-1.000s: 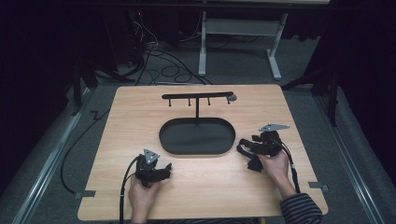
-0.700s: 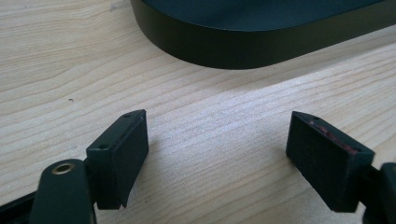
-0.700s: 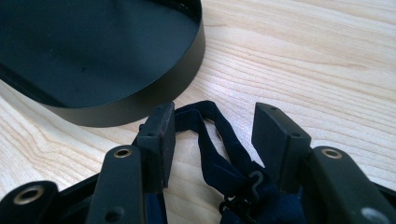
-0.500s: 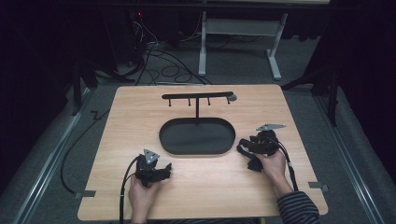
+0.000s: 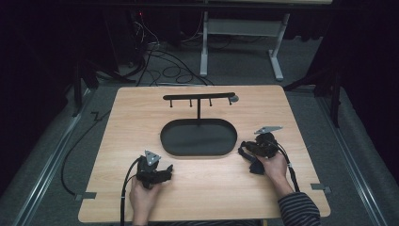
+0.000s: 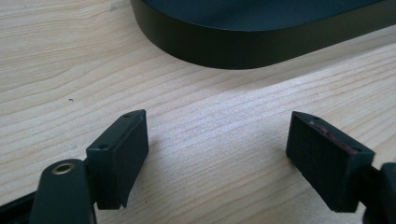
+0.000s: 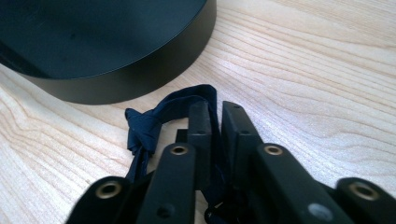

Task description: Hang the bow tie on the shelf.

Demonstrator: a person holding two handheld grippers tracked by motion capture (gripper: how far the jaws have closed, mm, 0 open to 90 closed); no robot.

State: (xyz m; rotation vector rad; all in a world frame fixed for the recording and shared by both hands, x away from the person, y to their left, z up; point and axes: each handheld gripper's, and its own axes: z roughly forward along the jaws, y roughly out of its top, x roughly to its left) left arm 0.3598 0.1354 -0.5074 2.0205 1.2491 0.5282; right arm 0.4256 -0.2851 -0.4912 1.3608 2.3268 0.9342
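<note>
Early stage. Right hand-held gripper [image 7: 215,116] just closed, clamped on dark ribbon [image 7: 144,126] lying on surface [image 5: 141,113] beside oval tray [image 5: 198,137]. Left hand-held gripper [image 6: 217,149] apart, empty. Rack [image 5: 198,97] bare; hanging likely remains.

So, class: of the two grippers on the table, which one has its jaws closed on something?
The right gripper: its jaws have just been closing and now pinch a dark blue ribbon beside the black tray. The left gripper stands wide open over bare wood.
</note>
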